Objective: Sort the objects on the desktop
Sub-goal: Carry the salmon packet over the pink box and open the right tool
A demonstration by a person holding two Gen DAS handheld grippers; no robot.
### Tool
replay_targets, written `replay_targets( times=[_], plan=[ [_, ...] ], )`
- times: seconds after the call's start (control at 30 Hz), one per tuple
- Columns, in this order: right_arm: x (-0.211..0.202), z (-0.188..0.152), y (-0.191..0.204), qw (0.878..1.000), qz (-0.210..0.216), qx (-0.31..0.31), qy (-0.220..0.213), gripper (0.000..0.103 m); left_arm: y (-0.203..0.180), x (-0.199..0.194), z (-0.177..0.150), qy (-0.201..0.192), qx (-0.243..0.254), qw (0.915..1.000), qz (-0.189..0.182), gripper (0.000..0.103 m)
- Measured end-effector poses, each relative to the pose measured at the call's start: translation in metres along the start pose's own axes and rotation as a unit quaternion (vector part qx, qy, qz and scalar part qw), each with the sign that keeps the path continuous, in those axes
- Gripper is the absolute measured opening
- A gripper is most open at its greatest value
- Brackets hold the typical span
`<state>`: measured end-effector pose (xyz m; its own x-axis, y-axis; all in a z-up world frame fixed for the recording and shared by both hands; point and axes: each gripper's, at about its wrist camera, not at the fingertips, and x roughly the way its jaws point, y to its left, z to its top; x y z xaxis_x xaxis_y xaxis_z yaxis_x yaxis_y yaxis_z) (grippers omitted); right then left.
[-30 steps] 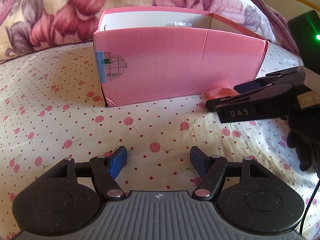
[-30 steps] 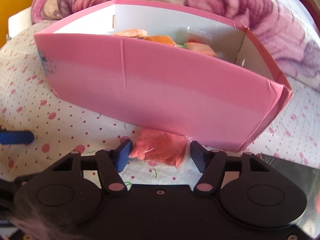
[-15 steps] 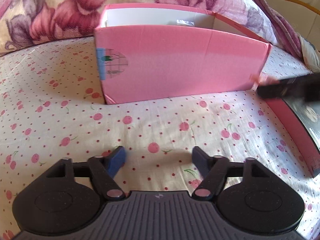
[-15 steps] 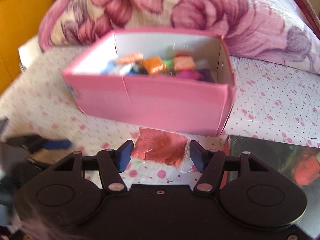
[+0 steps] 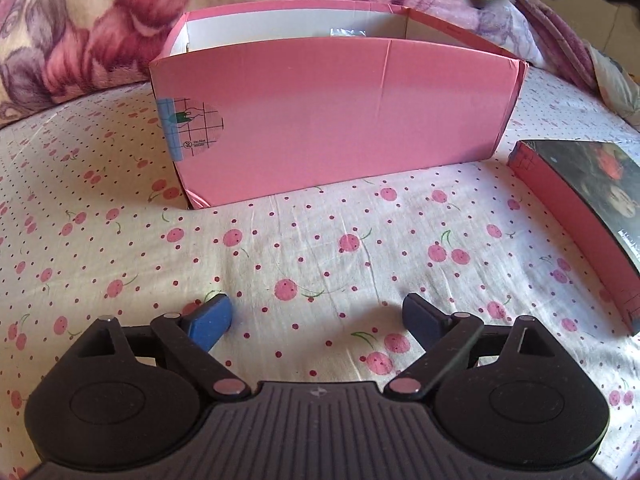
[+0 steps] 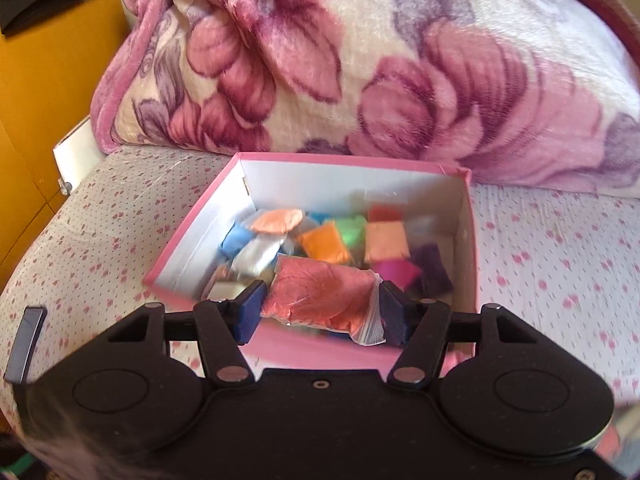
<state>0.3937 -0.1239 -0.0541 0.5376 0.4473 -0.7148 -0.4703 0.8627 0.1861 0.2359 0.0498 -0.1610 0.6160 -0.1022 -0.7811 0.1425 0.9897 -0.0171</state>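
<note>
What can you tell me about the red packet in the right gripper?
The red packet is a small clear plastic bag, soft and wrinkled, stuffed with reddish-pink filling; its empty clear corner sticks out at the lower right. The right gripper is shut on it, a blue pad pressing each side, so it lies roughly flat between the fingers. It hangs above the near edge of the open pink box, over the other coloured packets inside, touching nothing but the pads as far as the right wrist view shows.

Cherry-print bedsheet (image 5: 312,248), floral blanket (image 6: 360,72), orange wall (image 6: 36,128) behind.
</note>
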Motion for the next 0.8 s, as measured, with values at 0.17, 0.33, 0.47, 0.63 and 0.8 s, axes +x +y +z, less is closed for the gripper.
replay_targets(
  times=[0.17,0.33,0.47,0.63,0.8],
  plan=[
    [0.048,0.041,0.002,0.998,-0.017,-0.031,0.043,0.062,0.003,-0.004,0.003,-0.002,-0.013,0.9998,-0.013,0.093],
    [0.093,0.068,0.006,0.995,-0.038,-0.053,0.076,0.062,0.009,-0.008,0.007,-0.008,-0.028,0.9991,-0.029,0.093],
    [0.123,0.079,0.008,0.992,-0.05,-0.054,0.101,0.062,0.014,-0.013,0.01,-0.013,-0.037,0.9985,-0.037,0.093],
    [0.151,0.081,0.013,0.988,-0.066,-0.058,0.123,0.062,0.02,-0.014,0.012,-0.016,-0.048,0.9979,-0.041,0.093],
    [0.163,0.076,0.01,0.985,-0.082,-0.046,0.143,0.072,0.021,-0.016,0.013,-0.018,-0.051,0.9976,-0.044,0.093]
  ],
)
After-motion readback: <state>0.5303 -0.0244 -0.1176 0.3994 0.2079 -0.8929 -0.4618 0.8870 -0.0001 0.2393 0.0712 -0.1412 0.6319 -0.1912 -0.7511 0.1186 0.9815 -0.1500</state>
